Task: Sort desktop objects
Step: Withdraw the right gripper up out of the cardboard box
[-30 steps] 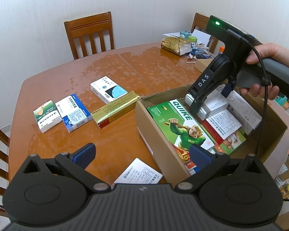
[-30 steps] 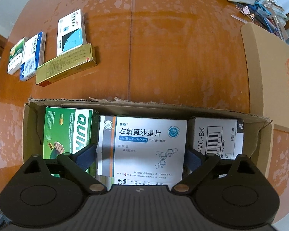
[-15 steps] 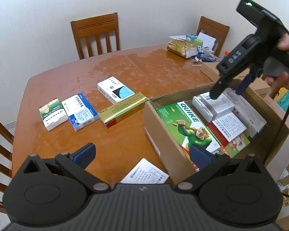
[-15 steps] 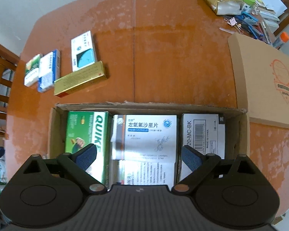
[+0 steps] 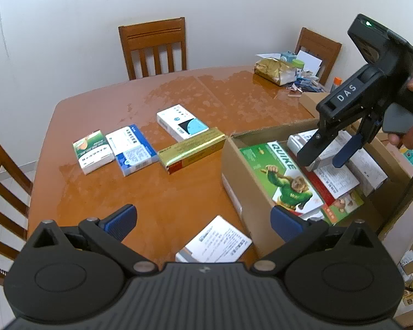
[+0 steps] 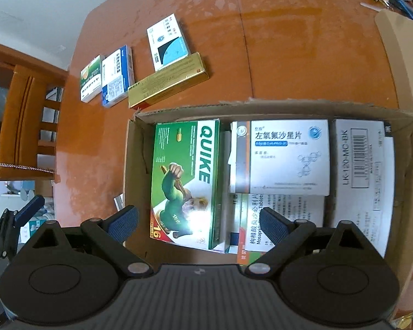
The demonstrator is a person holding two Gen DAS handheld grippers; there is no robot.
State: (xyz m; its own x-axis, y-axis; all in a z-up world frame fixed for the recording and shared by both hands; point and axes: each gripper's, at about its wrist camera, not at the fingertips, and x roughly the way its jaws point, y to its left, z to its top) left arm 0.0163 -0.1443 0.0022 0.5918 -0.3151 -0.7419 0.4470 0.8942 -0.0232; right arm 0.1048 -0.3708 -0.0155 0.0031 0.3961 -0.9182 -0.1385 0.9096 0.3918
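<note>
The right claw (image 5: pixel 329 156) has lifted off the white box (image 6: pixel 285 156), released and empty. That box now stays in the carton (image 6: pixel 275 107). The left claw (image 5: pixel 203 218) hangs released; 5 boxes remain on the bench (image 5: pixel 234 101).

cardboard box (image 6: pixel 261 108) packed full, table (image 5: pixel 234 104) beyond open

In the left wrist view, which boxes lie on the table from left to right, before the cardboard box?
Green and white box → blue and white box → gold box; then comes the cardboard box.
</note>
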